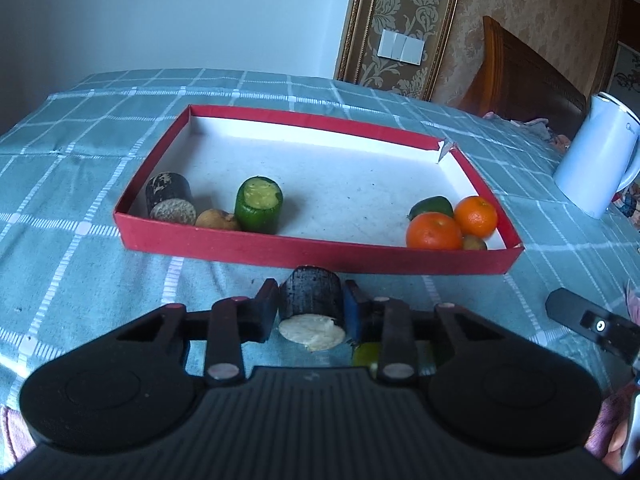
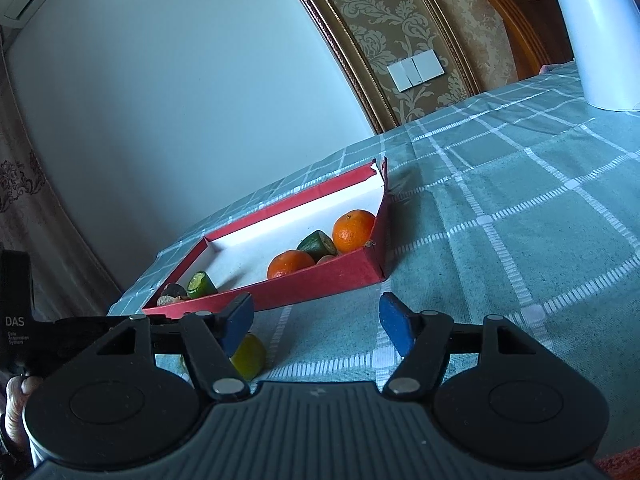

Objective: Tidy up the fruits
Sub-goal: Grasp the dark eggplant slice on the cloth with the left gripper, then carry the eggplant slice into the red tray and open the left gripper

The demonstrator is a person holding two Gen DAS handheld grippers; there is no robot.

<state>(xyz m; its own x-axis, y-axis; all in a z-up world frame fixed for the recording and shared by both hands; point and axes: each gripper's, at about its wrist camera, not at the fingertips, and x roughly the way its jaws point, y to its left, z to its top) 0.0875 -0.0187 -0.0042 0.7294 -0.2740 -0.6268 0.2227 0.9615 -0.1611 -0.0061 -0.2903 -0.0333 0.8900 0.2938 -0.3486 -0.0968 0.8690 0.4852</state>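
My left gripper [image 1: 311, 307] is shut on a dark cylinder piece with a white cut face [image 1: 312, 312], held just in front of the red box [image 1: 304, 250]. In the box, at the left, lie a dark piece [image 1: 170, 196], a brown fruit [image 1: 216, 220] and a green cut piece [image 1: 259, 204]. At the right lie two oranges [image 1: 434, 232], a green fruit [image 1: 432, 207] and a small one [image 1: 475, 243]. My right gripper [image 2: 316, 326] is open and empty over the cloth beside the box [image 2: 320, 280]. A yellow-green fruit [image 2: 249, 356] lies under its left finger.
A white electric kettle [image 1: 596, 156] stands on the checked tablecloth [image 1: 72, 184] at the right; it also shows in the right wrist view [image 2: 592, 32]. A wooden chair back [image 1: 520, 68] and a wall lie beyond the table's far edge.
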